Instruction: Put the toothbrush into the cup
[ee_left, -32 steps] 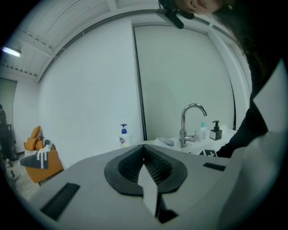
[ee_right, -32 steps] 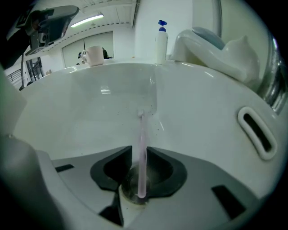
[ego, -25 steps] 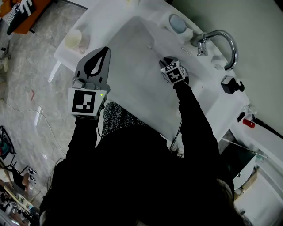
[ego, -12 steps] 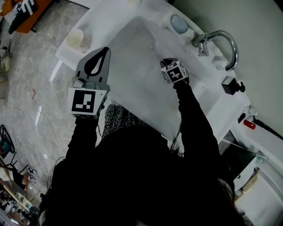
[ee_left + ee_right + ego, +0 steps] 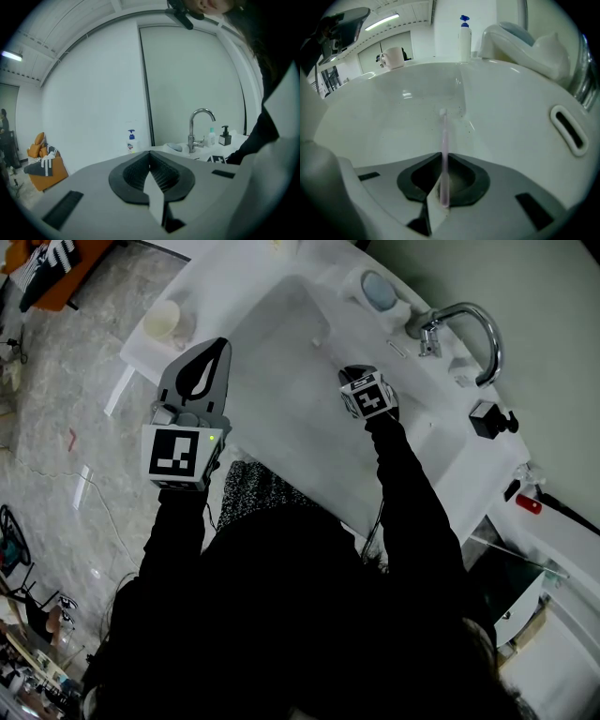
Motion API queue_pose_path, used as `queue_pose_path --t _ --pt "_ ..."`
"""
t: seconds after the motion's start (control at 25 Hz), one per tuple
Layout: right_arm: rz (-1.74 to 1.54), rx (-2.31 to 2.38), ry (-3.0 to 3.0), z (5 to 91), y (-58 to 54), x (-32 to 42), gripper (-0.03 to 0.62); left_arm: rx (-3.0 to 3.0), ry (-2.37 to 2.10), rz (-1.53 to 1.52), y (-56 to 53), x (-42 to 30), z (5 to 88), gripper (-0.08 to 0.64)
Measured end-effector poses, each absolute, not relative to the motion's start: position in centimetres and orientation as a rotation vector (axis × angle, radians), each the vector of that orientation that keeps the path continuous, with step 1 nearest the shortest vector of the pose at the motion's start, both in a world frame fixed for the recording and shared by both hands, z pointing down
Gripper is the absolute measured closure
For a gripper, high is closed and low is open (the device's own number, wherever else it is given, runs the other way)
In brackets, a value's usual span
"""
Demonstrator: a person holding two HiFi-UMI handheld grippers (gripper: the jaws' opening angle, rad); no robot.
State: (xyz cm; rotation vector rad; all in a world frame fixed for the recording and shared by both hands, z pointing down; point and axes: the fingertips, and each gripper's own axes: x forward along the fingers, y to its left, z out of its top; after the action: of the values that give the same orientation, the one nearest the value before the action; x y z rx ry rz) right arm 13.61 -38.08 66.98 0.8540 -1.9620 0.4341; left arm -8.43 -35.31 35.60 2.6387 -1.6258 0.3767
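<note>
A thin pink toothbrush (image 5: 444,140) stands between the jaws of my right gripper (image 5: 443,157), its head pointing down into the white sink basin (image 5: 393,117). The jaws are closing, and the pads pinch the handle. In the head view only the marker cube of the right gripper (image 5: 361,381) shows, low over the basin (image 5: 281,362). A cream cup (image 5: 161,322) stands on the counter's left corner, also seen far off as the cup (image 5: 393,57). My left gripper (image 5: 208,352) hovers shut and empty at the sink's left edge, near the cup; its jaws (image 5: 150,157) meet with nothing between them.
A chrome faucet (image 5: 464,329) arches over the back rim, with a blue soap dish (image 5: 378,290) to its left and a black pump bottle (image 5: 487,418) to its right. A soap dispenser (image 5: 464,42) stands on the far counter. The floor lies left of the counter.
</note>
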Motion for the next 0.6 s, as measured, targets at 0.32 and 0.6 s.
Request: queue_pose_path --t 0.32,0.6 --pt "0.400 0.930 -2.070 62.0 -38.4 12.5 0.540 2.656 -1.619 0.349 -34.8 -8.2 34.8 0.552" --pt "0.325 0.983 -2.162 56.8 -38.3 11.3 0.540 2.680 -1.609 0.318 -34.3 -7.9 33.9 0.552"
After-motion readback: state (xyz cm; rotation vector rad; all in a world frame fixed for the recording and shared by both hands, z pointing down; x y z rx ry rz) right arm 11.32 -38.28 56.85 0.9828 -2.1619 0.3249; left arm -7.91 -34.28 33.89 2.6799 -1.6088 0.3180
